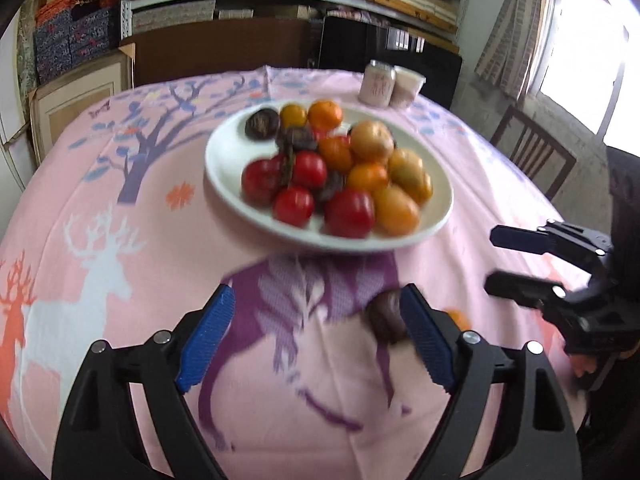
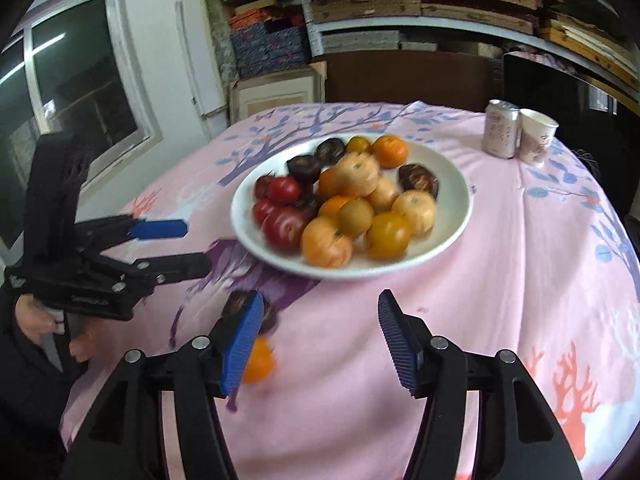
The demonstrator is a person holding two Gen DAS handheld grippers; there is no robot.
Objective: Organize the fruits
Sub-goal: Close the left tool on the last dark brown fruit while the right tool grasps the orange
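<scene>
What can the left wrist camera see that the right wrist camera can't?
Only the left wrist view shows a wooden chair, a curtain and a white deer on the cloth.

Only the right wrist view shows the hand holding the left gripper, and most of an orange fruit lying on the cloth.

Both show the white plate piled with fruit, the can, the paper cup, a dark fruit off the plate, and open jaws.
</scene>
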